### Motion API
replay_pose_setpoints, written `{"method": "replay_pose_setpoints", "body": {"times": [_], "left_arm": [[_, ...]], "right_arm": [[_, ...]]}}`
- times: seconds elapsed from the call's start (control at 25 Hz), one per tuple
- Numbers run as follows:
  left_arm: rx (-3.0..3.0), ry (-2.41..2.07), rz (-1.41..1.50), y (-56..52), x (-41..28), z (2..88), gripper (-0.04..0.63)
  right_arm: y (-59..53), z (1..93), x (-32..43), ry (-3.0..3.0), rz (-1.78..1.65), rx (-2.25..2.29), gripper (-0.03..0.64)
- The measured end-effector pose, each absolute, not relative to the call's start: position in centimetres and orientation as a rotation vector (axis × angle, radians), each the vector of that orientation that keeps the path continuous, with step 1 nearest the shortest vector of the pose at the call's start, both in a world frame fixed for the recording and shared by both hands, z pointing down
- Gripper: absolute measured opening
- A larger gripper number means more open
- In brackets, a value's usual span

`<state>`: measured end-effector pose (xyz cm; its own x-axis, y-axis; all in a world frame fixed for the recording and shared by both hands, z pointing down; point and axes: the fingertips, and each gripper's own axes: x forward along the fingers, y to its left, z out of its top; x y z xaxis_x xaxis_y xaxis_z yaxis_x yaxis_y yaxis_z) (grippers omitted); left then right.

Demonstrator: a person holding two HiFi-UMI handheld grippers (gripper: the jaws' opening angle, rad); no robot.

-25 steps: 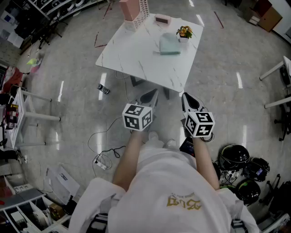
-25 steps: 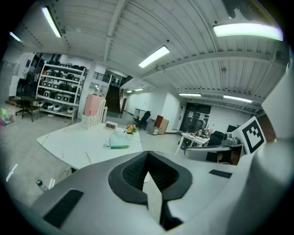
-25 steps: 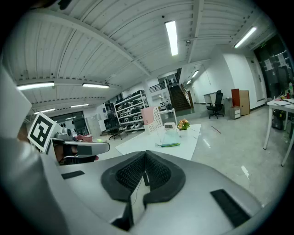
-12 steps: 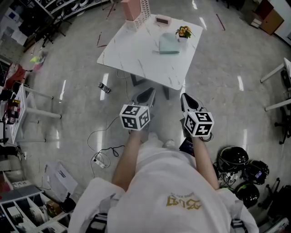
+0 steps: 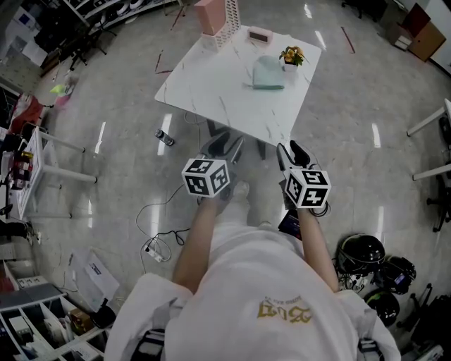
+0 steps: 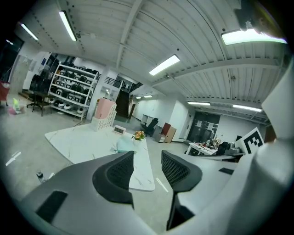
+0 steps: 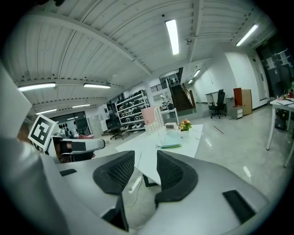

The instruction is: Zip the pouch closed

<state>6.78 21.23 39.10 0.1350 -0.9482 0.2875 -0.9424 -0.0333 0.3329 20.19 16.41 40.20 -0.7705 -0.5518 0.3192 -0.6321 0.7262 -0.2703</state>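
Your left gripper (image 6: 147,161) stands wide, its jaws having just been opening, and it holds nothing. Your right gripper (image 7: 146,169) is the same: jaws just opened, apart and empty. You hold both out over the floor on the near side of the white table (image 5: 211,92), clear of it. The pale green pouch (image 5: 268,72) lies on the far right part of the table, well apart from both grippers, just beside a small potted plant (image 5: 291,56). Its zip is too small to read. A pink basket (image 5: 218,14) and a small clock (image 5: 259,35) stand at the far edge.
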Motion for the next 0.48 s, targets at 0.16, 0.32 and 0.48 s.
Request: {"method": "replay_pose_setpoints", "body": {"times": [0.16,0.32,0.48], "left_arm": [[1.995,-1.784,0.013,18.5,4.8,40.3,0.201],[2.033,-1.741,0.056,14.0,1.8,41.5,0.195],[2.058,-1.729,0.094,8.6,-3.2,41.8,0.173]], "right_arm": [[13.4,41.0,18.5,-2.697,0.555,0.981,0.156],[9.4,42.3,15.6,-2.671,0.577,1.031,0.155],[4.9,43.7,11.0,-2.619,0.619,1.079,0.155]]}}
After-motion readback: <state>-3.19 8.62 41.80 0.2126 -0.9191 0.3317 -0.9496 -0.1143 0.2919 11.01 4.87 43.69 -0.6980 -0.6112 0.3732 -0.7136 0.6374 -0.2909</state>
